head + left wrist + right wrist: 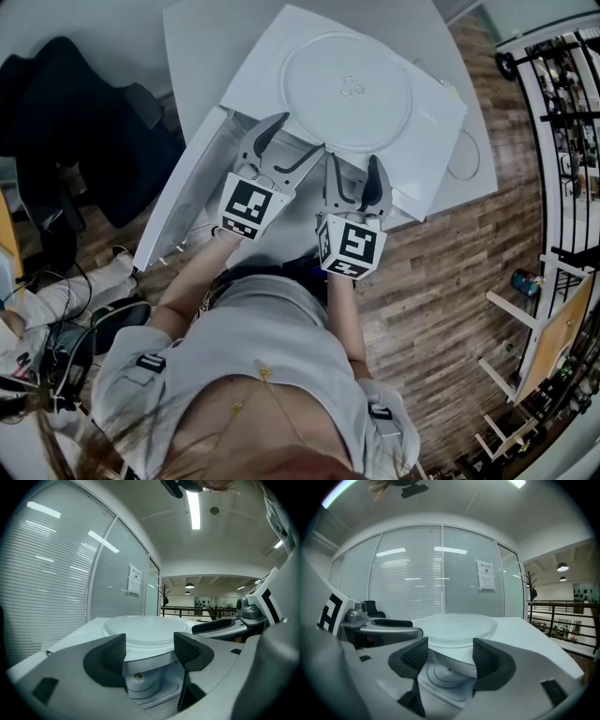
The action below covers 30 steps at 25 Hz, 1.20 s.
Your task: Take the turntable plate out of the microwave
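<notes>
A: You're holding both sets of jaws apart and empty. The left gripper (298, 134) and the right gripper (353, 161) are hovering side by side at the front edge of the microwave (441, 141), just above the middle of the frame

B: And the turntable plate (347, 89) is lying flat on the microwave's top, in the upper middle of the frame, not inside it. Its near rim is sitting close to that front edge, and your left jaw tips are reaching almost to it

A: That's what I'm worrying about. If you're pushing forward at this height, you're risking a nudge to the rim. What looks like smooth glass on a smooth white top is probably sliding easily, toward the back or off the side onto the tabletop (202, 47)

B: You're also risking a poor hold if you're planning to lift it. Pinching only the rim of a wide plate is leaving most of its weight hanging beyond the jaws, so it could be tipping and slipping out

A: Below the edge, your gripper views are looking into the open cavity, where the drive hub (137, 679) is showing bare. Dropping your hands there is risking a knock to it

B: And the open door (178, 211) is standing at the left of the frame, beside your left forearm. Swinging that arm outward could be catching it and jolting the whole microwave, plate included
</notes>
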Each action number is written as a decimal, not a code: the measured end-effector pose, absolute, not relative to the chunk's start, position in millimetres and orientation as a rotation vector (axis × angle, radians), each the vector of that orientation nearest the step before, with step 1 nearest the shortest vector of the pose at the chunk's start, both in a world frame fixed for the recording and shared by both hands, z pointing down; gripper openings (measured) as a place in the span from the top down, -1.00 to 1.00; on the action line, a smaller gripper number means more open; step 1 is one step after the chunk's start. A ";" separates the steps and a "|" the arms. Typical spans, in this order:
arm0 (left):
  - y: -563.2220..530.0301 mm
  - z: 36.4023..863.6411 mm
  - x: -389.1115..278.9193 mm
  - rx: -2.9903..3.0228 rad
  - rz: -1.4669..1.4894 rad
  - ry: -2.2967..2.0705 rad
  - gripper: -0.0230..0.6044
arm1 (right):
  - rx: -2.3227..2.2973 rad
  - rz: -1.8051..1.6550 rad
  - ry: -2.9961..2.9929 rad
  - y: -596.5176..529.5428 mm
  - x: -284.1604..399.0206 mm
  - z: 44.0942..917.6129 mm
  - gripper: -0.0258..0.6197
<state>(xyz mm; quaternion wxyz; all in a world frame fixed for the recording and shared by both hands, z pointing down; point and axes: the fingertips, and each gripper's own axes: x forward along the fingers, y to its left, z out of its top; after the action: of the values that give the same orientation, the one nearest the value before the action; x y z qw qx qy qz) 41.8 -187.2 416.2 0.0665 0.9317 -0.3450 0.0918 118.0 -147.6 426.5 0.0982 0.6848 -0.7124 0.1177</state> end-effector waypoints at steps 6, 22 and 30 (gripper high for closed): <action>-189.1 417.9 43.4 2.794 0.261 -1.041 -0.08 | 2.016 0.339 -2.108 -149.5 119.2 428.2 0.05; -172.0 417.1 30.7 2.771 0.257 -1.024 -0.08 | 1.995 0.310 -2.183 -137.5 110.1 418.9 0.05; -154.3 412.9 27.9 2.771 0.260 -1.006 -0.08 | 1.988 0.303 -2.188 -122.9 107.7 414.7 0.05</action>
<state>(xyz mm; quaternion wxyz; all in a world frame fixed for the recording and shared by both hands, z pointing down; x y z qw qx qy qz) 27.9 -154.3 412.9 0.0907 0.9324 -0.3386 0.0874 107.7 -122.9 414.7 0.0848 0.6664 -0.7337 0.1016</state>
